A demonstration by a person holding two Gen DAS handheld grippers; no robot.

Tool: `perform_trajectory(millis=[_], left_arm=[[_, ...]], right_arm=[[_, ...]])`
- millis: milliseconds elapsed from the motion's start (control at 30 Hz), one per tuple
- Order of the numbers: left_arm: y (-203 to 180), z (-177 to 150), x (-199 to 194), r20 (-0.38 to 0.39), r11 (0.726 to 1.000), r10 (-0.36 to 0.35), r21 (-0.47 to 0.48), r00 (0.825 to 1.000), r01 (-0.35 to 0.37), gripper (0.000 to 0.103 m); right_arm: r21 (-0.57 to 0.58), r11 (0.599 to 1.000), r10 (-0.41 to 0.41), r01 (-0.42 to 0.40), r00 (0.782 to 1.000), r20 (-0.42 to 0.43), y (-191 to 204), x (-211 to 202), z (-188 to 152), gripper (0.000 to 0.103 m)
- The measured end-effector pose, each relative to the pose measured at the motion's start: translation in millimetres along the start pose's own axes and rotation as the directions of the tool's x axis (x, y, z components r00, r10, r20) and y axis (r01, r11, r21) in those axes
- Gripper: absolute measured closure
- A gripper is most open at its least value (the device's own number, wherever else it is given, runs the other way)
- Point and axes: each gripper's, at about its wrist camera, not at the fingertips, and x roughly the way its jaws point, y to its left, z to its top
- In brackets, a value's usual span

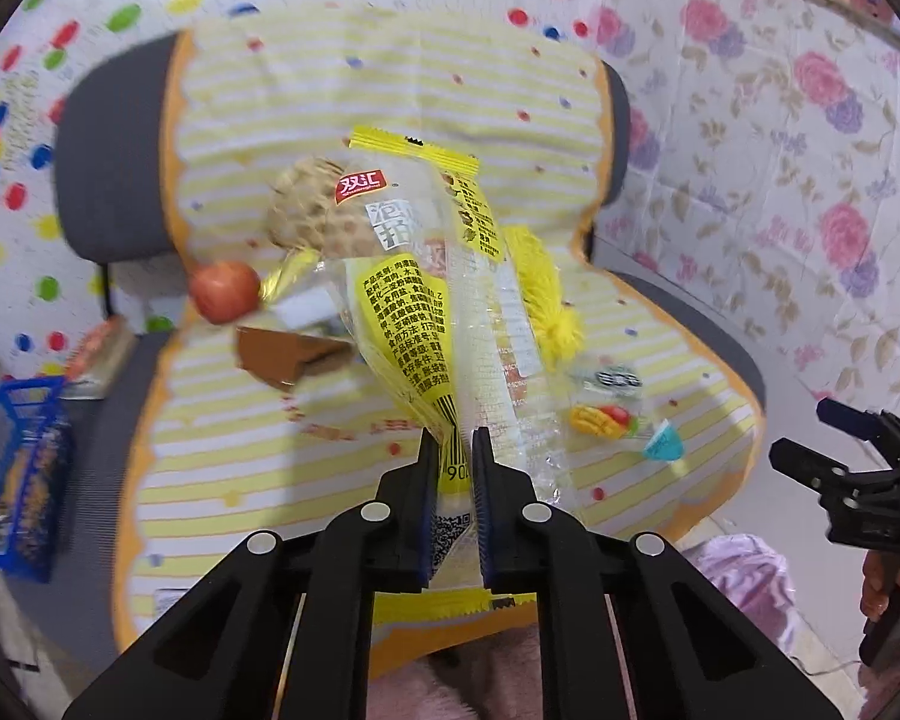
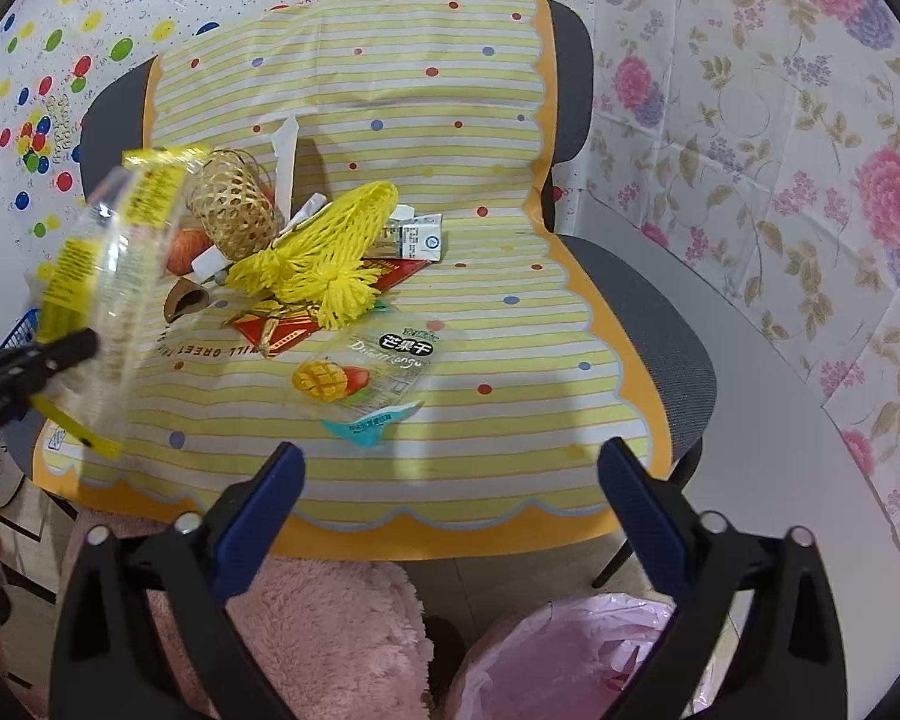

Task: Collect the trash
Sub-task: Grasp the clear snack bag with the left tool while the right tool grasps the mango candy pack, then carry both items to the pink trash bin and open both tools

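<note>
Clear-and-yellow sausage wrapper (image 1: 426, 312) pinched near its barcode end by left tool (image 1: 455, 444), lifted clear of the chair seat, hanging crumpled so it can be carried off to the bin. Left tool pressed together on the film; right tool (image 2: 450, 462) spread wide and empty, hovering above the seat's front edge, probably lined up for next pick. Dried mango packet (image 2: 366, 372) lying flat on the striped mat (image 2: 510, 330), nearest to right tool, likely next. Further back a heap: yellow foam fruit net (image 2: 330, 240), red packet (image 2: 282, 330) under it, woven bamboo basket (image 2: 234, 216) on its side, apple (image 1: 225, 291), small milk carton (image 2: 420, 234). Pink-lined trash bin (image 2: 576, 654) on floor just below right tool, close for quick drops. Blue basket (image 1: 18, 468) on the left, beside the chair
</note>
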Motion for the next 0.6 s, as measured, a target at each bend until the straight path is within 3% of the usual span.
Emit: perform_trajectory(millis=[33,100,200,600], left_arm=[[2.3,-0.8,-3.1,0.000,1.000,0.025,0.001,1.000,-0.025,0.091],[6.0,-3.0,-6.4,0.001,0.998,0.059,-0.004,0.998,-0.059,0.091],[12.2,-7.5,-6.3,-0.012,0.997,0.076,-0.020,0.997,-0.076,0.091],[13.6,-15.1,9.2,-0.051,0.996,0.093,0.011,0.994,-0.093,0.091]], right_arm=[[0.001,1.000,0.018,-0.018,1.000,-0.007,1.6,4.2,-0.9,0.028],[0.014,0.999,0.048,-0.048,0.998,-0.034,3.2,15.4,-2.2,0.052],[0.050,0.994,0.095,-0.093,0.994,-0.057,4.8,29.7,-4.4,0.069],[0.276,0.938,0.250,-0.211,0.962,-0.112,-0.8,88.4,5.5,0.069]])
